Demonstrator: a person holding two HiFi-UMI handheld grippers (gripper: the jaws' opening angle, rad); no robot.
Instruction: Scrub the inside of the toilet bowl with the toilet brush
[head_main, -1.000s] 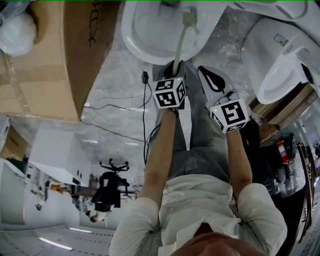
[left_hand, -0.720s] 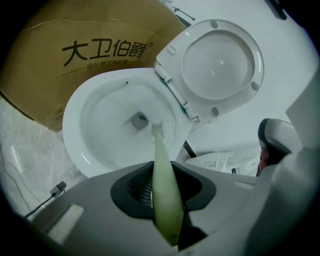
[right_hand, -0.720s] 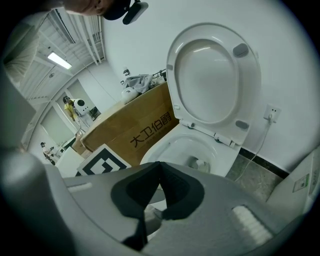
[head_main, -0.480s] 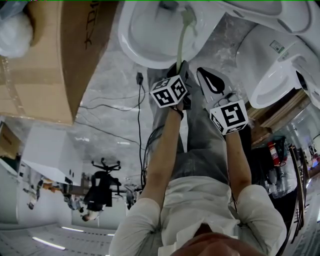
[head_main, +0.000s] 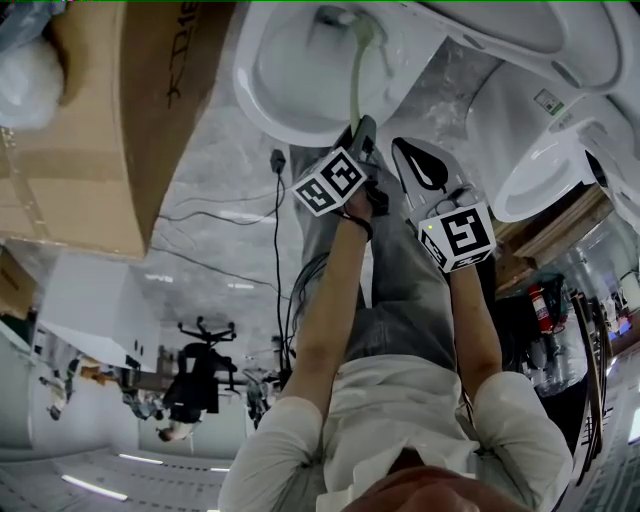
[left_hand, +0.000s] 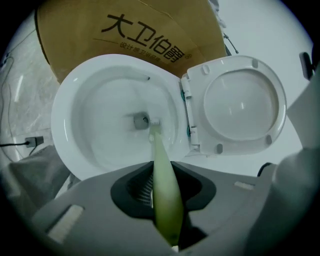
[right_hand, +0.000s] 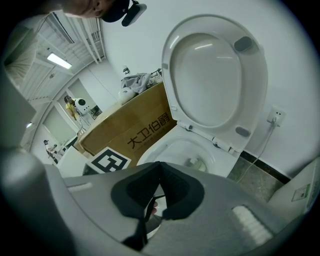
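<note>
Brush handling is filling the head view's top centre: the left gripper (head_main: 362, 135) is clamping the toilet brush (head_main: 354, 80), its green handle reaching into the toilet bowl (head_main: 255, 100), while the right gripper (head_main: 402, 148) is hovering just beside. In the left gripper view, jaws are pinching the handle, bristles touching the drain (left_hand: 140, 120) at mid-frame. In the right gripper view, jaws are pressing together, empty.

White short-sleeved shirt (head_main: 400, 410), grey trousers (head_main: 405, 290), grey-and-black left tongs (head_main: 365, 128), right tongs (head_main: 402, 148), black-and-white marker cubes (head_main: 330, 182).
</note>
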